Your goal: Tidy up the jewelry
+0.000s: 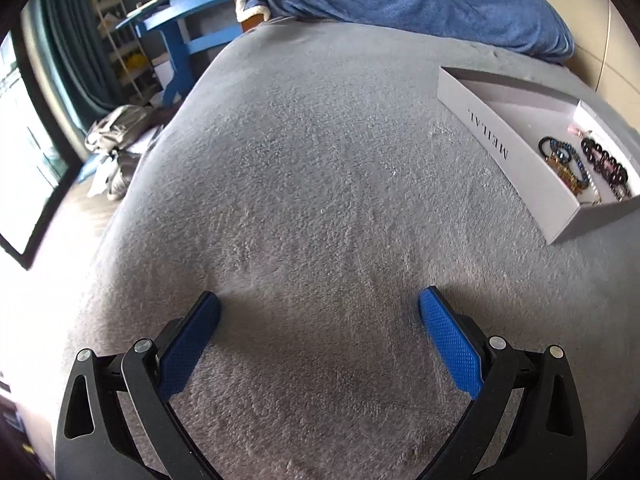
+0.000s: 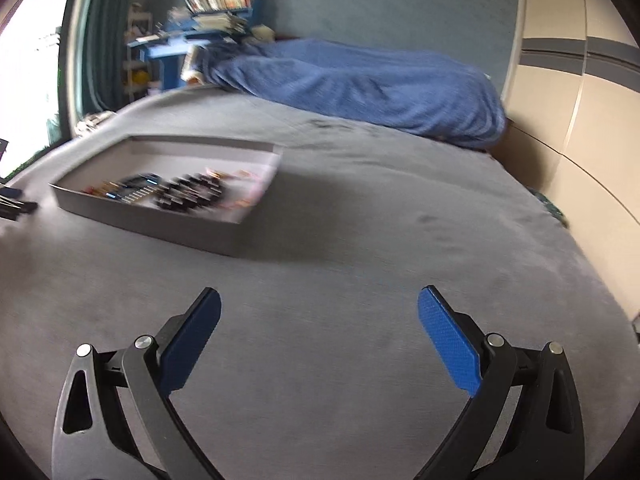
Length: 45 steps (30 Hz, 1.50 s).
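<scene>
A white box lid [image 1: 492,132] lies on the grey bed cover at the right of the left wrist view. In its near end lie a dark bead bracelet [image 1: 604,162] and a blue and gold jewelry piece [image 1: 568,164]. My left gripper [image 1: 319,306] is open and empty, low over bare cover, left of the box. In the blurred right wrist view the box [image 2: 140,220] sits at the left, with the jewelry [image 2: 180,194] inside. My right gripper [image 2: 319,306] is open and empty, to the right of the box and nearer than it.
A blue blanket [image 1: 420,0] lies heaped at the far end of the bed [image 2: 360,80]. A blue desk [image 1: 180,32] and a shelf stand beyond the bed's left edge. A cream wardrobe [image 2: 580,140] borders the bed on the right. Clothes [image 1: 116,140] lie on the floor.
</scene>
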Available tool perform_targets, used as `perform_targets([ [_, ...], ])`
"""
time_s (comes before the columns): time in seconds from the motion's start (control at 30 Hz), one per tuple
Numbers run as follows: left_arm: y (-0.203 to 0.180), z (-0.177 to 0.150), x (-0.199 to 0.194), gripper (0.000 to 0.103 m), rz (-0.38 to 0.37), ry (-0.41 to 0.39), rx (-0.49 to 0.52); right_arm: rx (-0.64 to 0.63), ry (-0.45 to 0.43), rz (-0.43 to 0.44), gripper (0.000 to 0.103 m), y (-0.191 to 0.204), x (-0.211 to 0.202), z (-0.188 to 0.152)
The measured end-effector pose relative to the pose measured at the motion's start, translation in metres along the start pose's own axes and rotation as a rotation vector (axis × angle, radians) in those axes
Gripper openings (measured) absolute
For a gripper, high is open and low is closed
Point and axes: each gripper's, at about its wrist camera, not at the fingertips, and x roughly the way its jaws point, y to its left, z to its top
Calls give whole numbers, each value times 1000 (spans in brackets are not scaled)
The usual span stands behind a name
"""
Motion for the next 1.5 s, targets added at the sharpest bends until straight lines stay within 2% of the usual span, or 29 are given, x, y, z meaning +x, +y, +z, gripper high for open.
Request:
perform_targets([
  [0.13, -2, -3, 0, 99, 2, 0, 1, 44, 14, 1, 97, -19, 1, -10],
  [0.27, -4, 4, -4, 99, -5, 19, -1, 21, -60, -7, 97, -9, -16, -6],
  [0.33, -9, 6, -16, 99, 34, -27, -21, 36, -86, 11, 97, -5, -22, -3],
  [0.43, -29, 2, -43, 99, 22, -113, -38, 43, -116, 39, 97, 8, -28, 4],
  [0.5, -47, -2, -62, 99, 1, -170, -31, 36, -132, 57, 97, 18, -30, 9],
  [0.57, -69, -7, -80, 99, -55, -228, -29, 34, -143, 70, 97, 27, -32, 14],
  [0.7, -111, -13, -103, 99, -132, -294, -2, 33, -161, 90, 97, 40, -35, 23],
  [0.83, -148, -17, -119, 99, -143, -362, 49, 30, -164, 101, 97, 47, -36, 26],
  [0.97, -165, -14, -125, 99, -151, -383, 74, 34, -167, 111, 97, 51, -39, 28],
  [1.2, -169, -15, -133, 99, -150, -420, 45, 29, -183, 153, 97, 65, -49, 32],
  [1.5, -163, -16, -135, 99, -131, -414, 7, 22, -196, 180, 97, 81, -55, 41],
])
